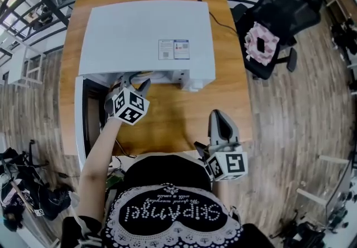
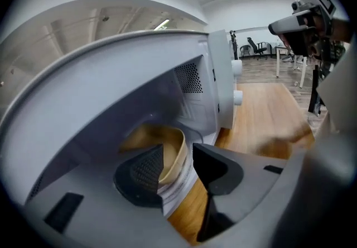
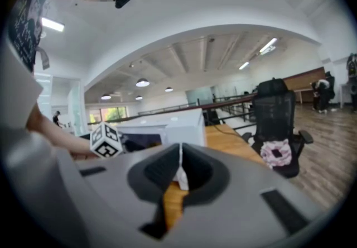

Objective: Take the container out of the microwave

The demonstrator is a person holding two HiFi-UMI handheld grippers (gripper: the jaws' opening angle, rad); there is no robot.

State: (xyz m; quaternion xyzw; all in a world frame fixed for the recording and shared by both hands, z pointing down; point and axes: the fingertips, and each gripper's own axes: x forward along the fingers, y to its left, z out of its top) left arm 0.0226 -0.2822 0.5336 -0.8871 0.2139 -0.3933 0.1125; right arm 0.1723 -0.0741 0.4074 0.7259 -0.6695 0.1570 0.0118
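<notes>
Head view first: reaching the left gripper [image 1: 136,82] into the mouth of the white microwave [image 1: 145,34], with its door [image 1: 81,129] swung wide to the left and the whole lot sitting on the wooden tabletop [image 1: 178,121]. Hanging the right gripper [image 1: 218,121] back near the tabletop's front edge, well apart from the action. Not catching the container at all from up here, thanks to the microwave's top blocking the cavity.

Left gripper view: finally seeing the tan container [image 2: 159,135] inside the cavity, close to the opening. Straddling its wall with the jaws parted, dipping one jaw inside the rim and leaving the other outside, not pinching yet. Guessing at the trick here: squeezing gently on that thin wall, then drawing it straight out and level. Also worth minding the cavity's front lip and avoiding crushing or tipping the thing.

Right gripper view: showing the jaws pressed together with nothing between them, just tabletop underneath. Also picking up a black office chair [image 3: 276,113] beyond the tabletop, which the left gripper view only hints at far off.
</notes>
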